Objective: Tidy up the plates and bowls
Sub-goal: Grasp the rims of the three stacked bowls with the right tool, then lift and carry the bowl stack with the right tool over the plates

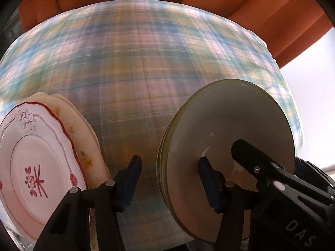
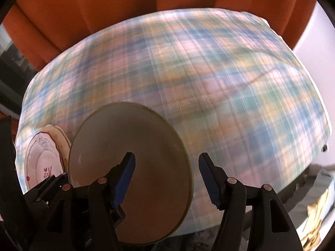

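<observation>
Left wrist view: a round table under a plaid tablecloth (image 1: 134, 67) in blue, pink and yellow, blurred. Orange curtain (image 1: 251, 6) behind its far edge. At the near left edge of the tabletop lies a stack of scalloped plates: a white plate with red trim (image 1: 35, 159) on top, a cream floral plate (image 1: 81, 138) under it and showing past its right side. Toward the near right edge lies an olive-green plate (image 1: 230, 133), flat and round; a second rim seems to show beneath it, though this cannot be confirmed. The left gripper (image 1: 169, 182) is released, nothing between its jaws; bare cloth fills the gap. Its left finger sits just beside the cream plate's edge, its right finger over the green plate's near left part. Contact with either cannot be told. The right gripper (image 1: 272, 175) enters from the lower right, one black finger reaching over the green plate.

Right wrist view: same cloth (image 2: 230, 79), same curtain (image 2: 125, 4). The right gripper (image 2: 167, 179) is released and grasps nothing. Its left finger overlies the green plate (image 2: 117, 138); its right finger stands over bare cloth beyond the plate's right rim. The scalloped stack (image 2: 41, 156) lies just beside the green plate at the near left edge. The left gripper (image 2: 52, 186) shows only partly at the lower left
</observation>
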A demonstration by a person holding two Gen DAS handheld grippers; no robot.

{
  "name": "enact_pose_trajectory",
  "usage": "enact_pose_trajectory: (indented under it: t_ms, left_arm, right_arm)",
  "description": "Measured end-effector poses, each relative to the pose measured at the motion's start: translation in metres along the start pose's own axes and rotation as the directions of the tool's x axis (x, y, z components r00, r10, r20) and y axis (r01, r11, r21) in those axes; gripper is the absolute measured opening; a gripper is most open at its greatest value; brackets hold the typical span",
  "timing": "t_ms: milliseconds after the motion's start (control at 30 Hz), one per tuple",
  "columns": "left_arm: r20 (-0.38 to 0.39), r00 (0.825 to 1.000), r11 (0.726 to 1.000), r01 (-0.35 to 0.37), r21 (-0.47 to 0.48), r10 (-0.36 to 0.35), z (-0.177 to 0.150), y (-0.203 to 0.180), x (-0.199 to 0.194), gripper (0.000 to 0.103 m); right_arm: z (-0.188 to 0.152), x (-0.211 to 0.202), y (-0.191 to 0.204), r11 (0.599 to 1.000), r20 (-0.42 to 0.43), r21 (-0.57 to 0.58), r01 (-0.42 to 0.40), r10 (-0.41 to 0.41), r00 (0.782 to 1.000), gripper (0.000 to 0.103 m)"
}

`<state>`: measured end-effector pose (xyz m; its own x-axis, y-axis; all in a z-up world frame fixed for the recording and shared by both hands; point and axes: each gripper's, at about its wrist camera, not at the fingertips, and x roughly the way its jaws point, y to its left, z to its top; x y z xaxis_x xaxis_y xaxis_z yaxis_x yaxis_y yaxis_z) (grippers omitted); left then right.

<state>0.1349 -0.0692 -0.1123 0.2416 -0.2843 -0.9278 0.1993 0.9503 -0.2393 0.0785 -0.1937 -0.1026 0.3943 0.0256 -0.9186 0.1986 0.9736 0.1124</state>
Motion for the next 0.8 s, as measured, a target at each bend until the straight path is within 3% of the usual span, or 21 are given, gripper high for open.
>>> enact_pose_trajectory:
  t_ms: [400,633,733,800]
  left_arm:
    - [-0.019,0.999,0.999,0.032,0.044,-0.031,-0.002,-0.003,-0.001,0.048]
    - [-0.022,1.0,1.0,-0.016,0.012,0.016,0.002,-0.008,0.002,0.048]
    - [-0.019,0.998,0.998,-0.06,0.008,0.06,0.002,-0.013,0.002,0.048]
    - [-0.01,0.997,0.997,-0.074,0.008,0.074,0.002,-0.016,0.003,0.048]
  right_arm:
    - [-0.006,0.004,-0.006,0.998,-0.022,0.068,0.01,-0.009,1.0,0.067]
    - [0.002,0.021,-0.019,0.995,-0.06,0.054,-0.087,0.09,0.994,0.065]
    - [0.005,0.028,-0.024,0.989,-0.085,0.042,-0.14,0.143,0.986,0.055]
    - [0.007,0.032,-0.029,0.981,-0.097,0.036,-0.189,0.191,0.977,0.054]
